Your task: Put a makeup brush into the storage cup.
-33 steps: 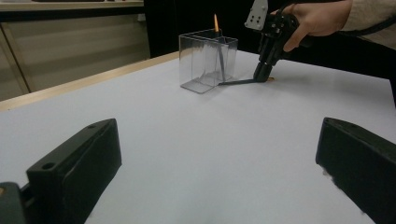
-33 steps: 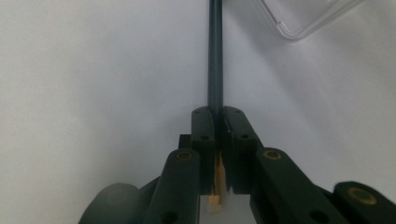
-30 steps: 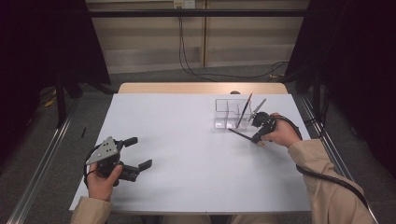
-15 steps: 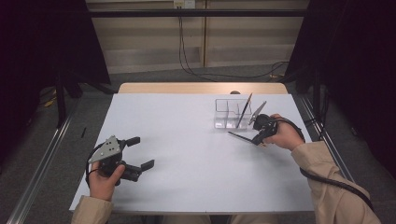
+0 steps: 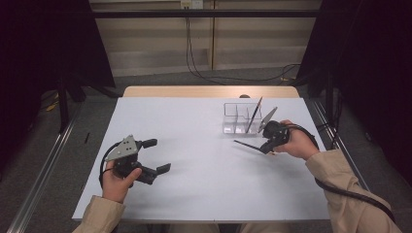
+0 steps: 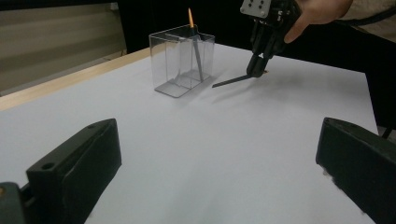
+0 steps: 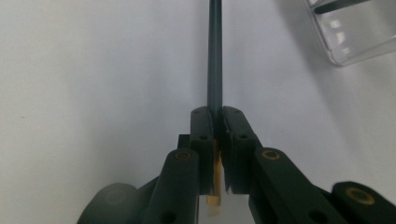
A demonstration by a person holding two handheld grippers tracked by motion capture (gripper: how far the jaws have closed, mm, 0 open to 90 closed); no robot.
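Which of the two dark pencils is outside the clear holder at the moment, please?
The pencil clamped in the right gripper, held level above the table. The other pencil stands leaning inside the clear holder.

**Materials and finishes on the table**

The table is covered by a smooth, matt white surface, and a wooden edge is seen at its far side. The holder is made of clear, glossy plastic. The gripped pencil looks dark and smooth. The jaws look like matt black plastic.
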